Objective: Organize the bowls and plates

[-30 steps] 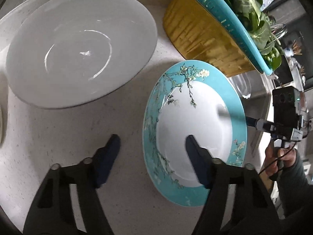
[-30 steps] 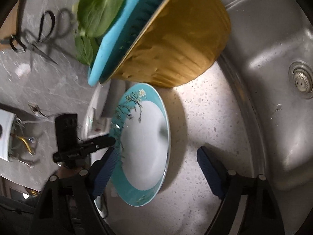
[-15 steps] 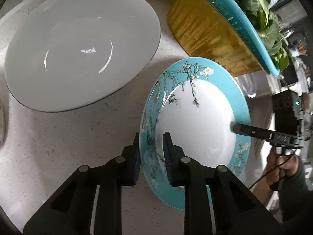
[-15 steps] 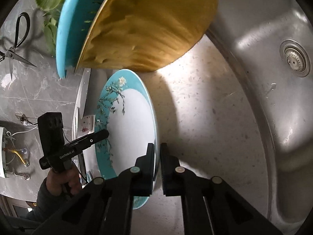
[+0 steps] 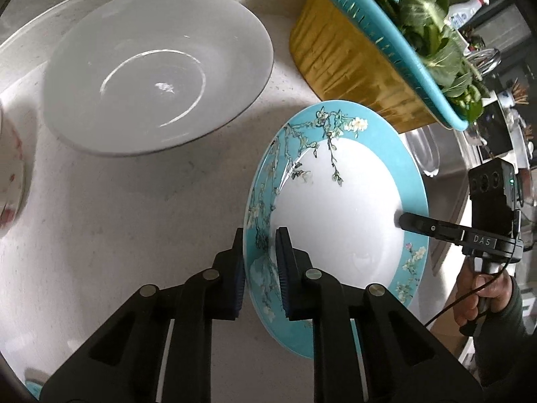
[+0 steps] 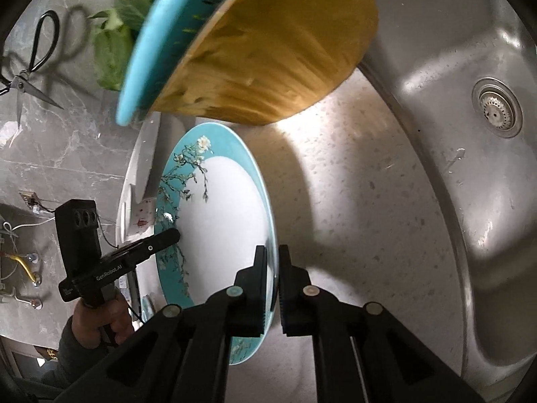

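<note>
A teal-rimmed plate with a blossom pattern (image 5: pixel 339 215) is held between both grippers, tilted above the speckled counter. My left gripper (image 5: pixel 260 262) is shut on its near rim. My right gripper (image 6: pixel 272 275) is shut on the opposite rim of the same plate (image 6: pixel 221 221); its fingers also show in the left wrist view (image 5: pixel 416 223). A large white plate (image 5: pixel 157 67) lies on the counter to the upper left. A small white dish with red marks (image 5: pixel 8 181) sits at the far left edge.
A yellow basin with a teal colander of greens (image 5: pixel 379 50) stands just behind the held plate. A steel sink with a drain (image 6: pixel 496 107) lies to the right. Scissors (image 6: pixel 30 67) hang on the marble wall. A glass (image 5: pixel 424 151) stands beside the basin.
Both grippers closed from wide open onto opposite rims of the teal plate, and the plate has since lifted and tilted off the counter.
</note>
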`<state>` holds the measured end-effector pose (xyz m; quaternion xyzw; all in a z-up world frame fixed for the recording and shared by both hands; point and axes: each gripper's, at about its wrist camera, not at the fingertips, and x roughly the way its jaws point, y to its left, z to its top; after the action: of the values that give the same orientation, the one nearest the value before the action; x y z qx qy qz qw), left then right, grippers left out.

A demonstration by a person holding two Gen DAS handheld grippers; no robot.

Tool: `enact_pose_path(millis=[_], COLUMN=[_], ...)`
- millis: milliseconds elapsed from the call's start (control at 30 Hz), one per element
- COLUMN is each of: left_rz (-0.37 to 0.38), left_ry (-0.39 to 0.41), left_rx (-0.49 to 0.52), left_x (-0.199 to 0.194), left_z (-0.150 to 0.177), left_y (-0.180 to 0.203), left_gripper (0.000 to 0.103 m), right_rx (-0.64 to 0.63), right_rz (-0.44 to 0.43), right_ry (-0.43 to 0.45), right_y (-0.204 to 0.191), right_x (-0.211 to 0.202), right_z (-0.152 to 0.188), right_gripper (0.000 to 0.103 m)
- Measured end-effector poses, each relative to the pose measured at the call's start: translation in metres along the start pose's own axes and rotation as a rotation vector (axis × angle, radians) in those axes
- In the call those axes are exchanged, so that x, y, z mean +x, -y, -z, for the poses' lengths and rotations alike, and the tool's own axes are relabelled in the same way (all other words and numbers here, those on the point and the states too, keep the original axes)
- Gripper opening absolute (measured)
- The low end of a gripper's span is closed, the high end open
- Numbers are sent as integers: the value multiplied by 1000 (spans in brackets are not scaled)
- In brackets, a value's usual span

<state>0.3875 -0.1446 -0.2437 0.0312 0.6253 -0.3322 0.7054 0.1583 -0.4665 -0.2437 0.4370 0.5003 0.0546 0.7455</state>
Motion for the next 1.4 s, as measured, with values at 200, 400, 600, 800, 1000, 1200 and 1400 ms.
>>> enact_pose_path(millis=[200, 400, 600, 800, 1000, 1200, 1400], left_rz=[16, 10, -57, -125, -164, -173, -208], left_ry=[30, 105, 178, 214, 224, 206, 192], left_rx=[-78, -180, -347, -487, -576, -587, -551], left_x=[-36, -98, -161, -200, -212, -200, -181], left_z=[30, 84, 167, 244, 300, 326, 320], left_y=[-13, -50, -115, -180, -230, -255, -252], left_gripper=[14, 14, 14, 14, 15, 17, 20], right_rx=[-26, -130, -257, -376, -484, -572, -681], right_rz=[-25, -73, -124, -133, -97, -9, 81], right_ry=[-45, -124, -257, -375, -447, -441, -390], right_y=[-25, -86, -159, -220, -256, -269, -287], right_x=[6, 30, 89, 148, 186, 206, 215], right_z=[6, 30, 68, 111, 150, 167, 182], right_gripper=[9, 9, 9, 9, 9, 8, 10])
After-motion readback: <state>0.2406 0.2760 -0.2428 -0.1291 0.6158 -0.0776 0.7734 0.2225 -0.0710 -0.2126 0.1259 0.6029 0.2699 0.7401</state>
